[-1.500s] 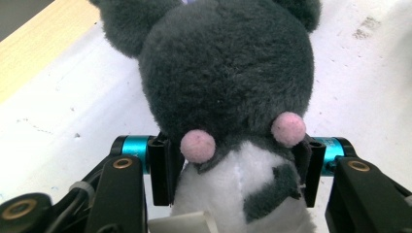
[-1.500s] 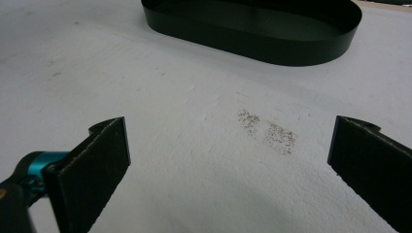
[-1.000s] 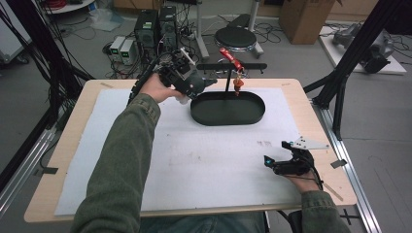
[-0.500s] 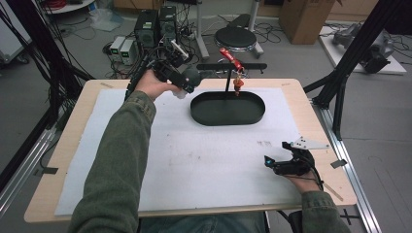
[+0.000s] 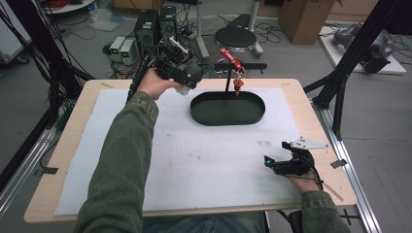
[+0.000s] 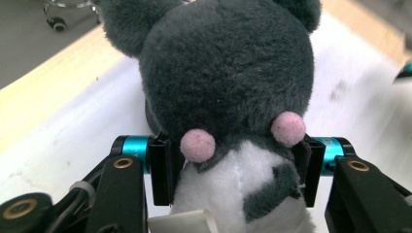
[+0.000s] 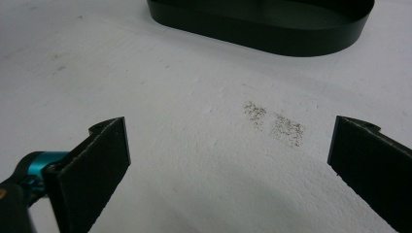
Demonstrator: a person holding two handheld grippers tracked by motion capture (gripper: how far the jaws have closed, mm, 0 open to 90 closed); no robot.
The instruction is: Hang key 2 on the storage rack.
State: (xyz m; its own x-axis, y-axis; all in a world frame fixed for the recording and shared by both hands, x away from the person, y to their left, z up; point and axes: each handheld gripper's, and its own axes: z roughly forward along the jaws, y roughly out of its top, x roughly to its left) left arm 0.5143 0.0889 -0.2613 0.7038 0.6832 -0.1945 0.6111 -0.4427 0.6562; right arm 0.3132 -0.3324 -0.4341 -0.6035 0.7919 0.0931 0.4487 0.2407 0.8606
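Carried leftward and farther from the black oval tray [image 5: 227,108], the grey plush toy [image 6: 228,97] stays clamped in the left gripper [image 6: 233,165], while the right gripper [image 7: 228,160] rests wide apart, nearer the person.

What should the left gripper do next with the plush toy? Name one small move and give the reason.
Probably carry it a little to the right and lower it toward the black oval tray. The left gripper is shut on the grey plush toy, held above the table's far left beside the tray, not over it. The right gripper rests open on the white mat, idle.
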